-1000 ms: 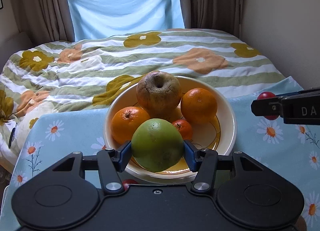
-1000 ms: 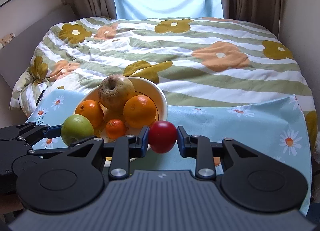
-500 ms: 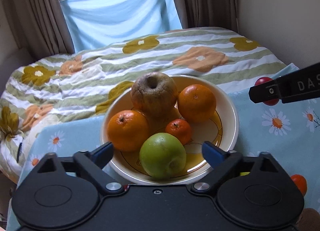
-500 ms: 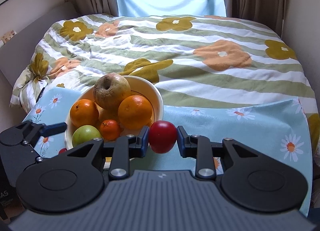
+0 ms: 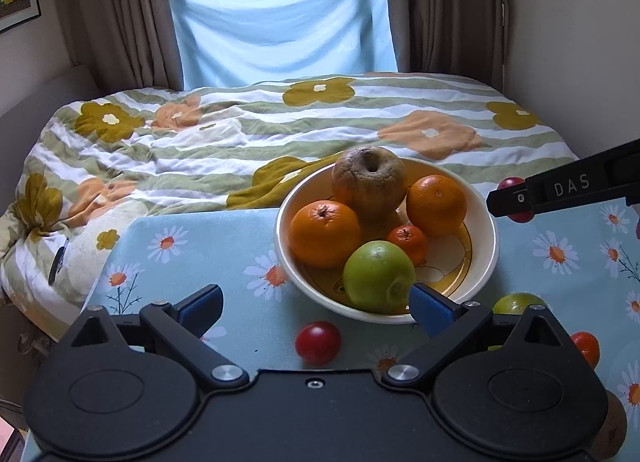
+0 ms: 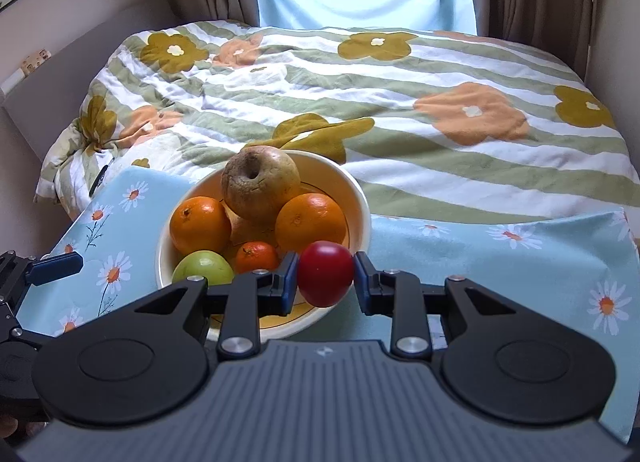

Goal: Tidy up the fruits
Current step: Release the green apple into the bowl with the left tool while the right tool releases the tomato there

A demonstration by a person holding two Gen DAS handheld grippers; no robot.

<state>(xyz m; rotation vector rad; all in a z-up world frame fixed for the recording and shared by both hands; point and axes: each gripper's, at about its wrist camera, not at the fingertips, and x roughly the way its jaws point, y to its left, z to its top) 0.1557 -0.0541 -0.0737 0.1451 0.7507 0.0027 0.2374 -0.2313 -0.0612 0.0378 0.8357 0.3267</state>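
A cream bowl (image 5: 486, 238) on the blue daisy tablecloth (image 5: 192, 246) holds a green apple (image 5: 378, 276), two oranges (image 5: 324, 234), a small mandarin (image 5: 408, 244) and a brown wrinkled apple (image 5: 368, 182). My left gripper (image 5: 316, 302) stands wide open just in front of the bowl, holding nothing; its right finger is close to the green apple. My right gripper (image 6: 326, 280) is shut on a red round fruit (image 6: 326, 274), held above the bowl's near right rim (image 6: 360, 198). In the left wrist view that gripper (image 5: 514, 198) comes in from the right.
A loose red fruit (image 5: 318, 342) lies on the cloth below my left gripper. Another green fruit (image 5: 518, 302) and a small orange one (image 5: 586, 348) lie right of it. A flowered duvet (image 5: 240, 134) covers the bed behind the table; walls stand close on the right.
My left gripper let go of the green apple, which now rests in the bowl, then opened wide and drew back to the left. The right gripper kept its grip on the red fruit.
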